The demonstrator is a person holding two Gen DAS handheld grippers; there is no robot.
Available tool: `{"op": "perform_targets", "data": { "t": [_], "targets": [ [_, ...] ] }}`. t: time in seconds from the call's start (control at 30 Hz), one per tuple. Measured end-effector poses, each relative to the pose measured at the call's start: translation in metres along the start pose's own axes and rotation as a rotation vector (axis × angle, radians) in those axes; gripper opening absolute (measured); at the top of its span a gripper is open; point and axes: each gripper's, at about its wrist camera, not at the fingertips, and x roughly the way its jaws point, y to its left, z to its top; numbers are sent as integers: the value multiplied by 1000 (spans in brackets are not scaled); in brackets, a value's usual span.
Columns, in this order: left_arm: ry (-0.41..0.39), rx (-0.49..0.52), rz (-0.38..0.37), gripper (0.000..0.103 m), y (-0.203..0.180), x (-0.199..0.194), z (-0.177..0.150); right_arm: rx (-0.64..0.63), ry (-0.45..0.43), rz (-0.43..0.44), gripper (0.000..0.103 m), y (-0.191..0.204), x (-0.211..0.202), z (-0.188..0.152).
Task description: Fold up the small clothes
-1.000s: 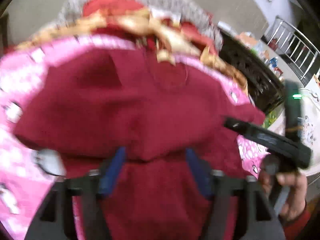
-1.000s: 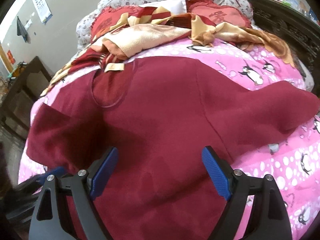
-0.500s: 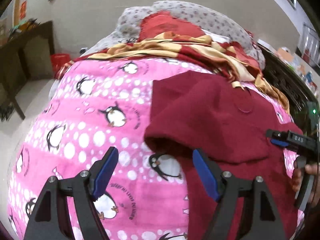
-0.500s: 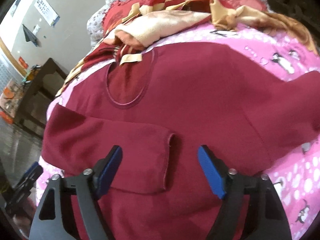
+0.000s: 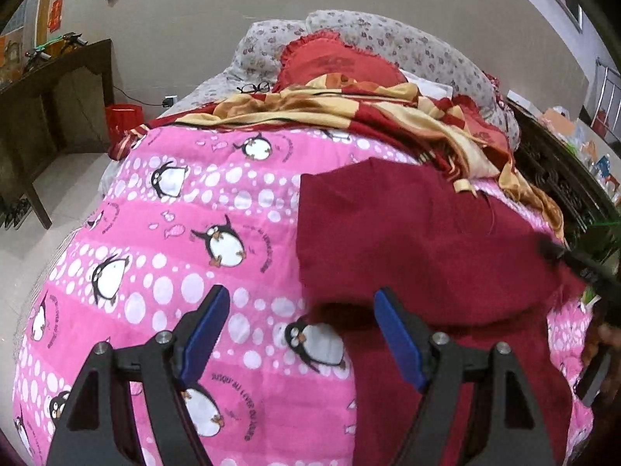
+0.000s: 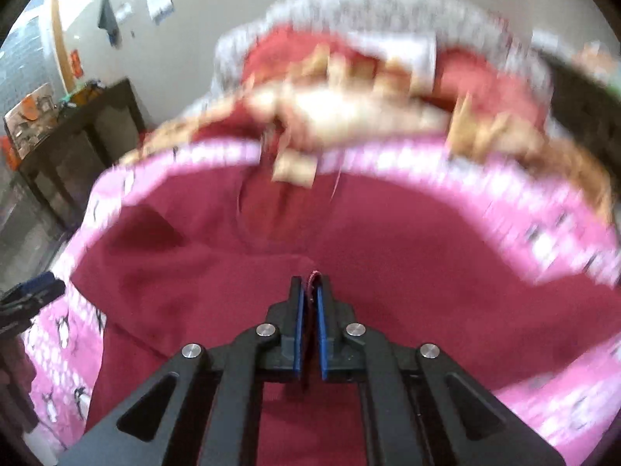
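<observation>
Both grippers same build: left gripper [image 5: 300, 334] and right gripper [image 6: 309, 312] have matte black angular frames with triangular cutouts, silver round screw heads at the linkage pivots, flat blue pads lining the jaws; hand [image 5: 609, 339] at frame edge, sleeve not discernible.

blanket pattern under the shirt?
Pink blanket with white dots and cartoon penguins; clearest in left wrist view.

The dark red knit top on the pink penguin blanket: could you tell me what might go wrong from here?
1. The right gripper, jaws just closed, pinches only a thin edge of the dark red knit top; it may slip out.
2. The left gripper hangs open over the pink penguin blanket, so the fold may shift.
</observation>
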Motion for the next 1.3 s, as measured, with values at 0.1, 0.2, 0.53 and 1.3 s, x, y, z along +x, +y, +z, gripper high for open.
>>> {"op": "perform_targets", "data": {
  "t": [0.1,0.2,0.53,1.3],
  "targets": [
    [0,4,2,80,-6,5,2,6,-29,-89,32,-21,-7,11],
    [23,18,2,81,-17,18,1,68,51,-123,32,-44,21,6],
    [46,5,61,81,-28,66,20,203,37,-152,54,-83,5,-9],
    [87,-49,124,86,-16,95,29,158,86,-19,54,-68,21,-11]
  ]
}}
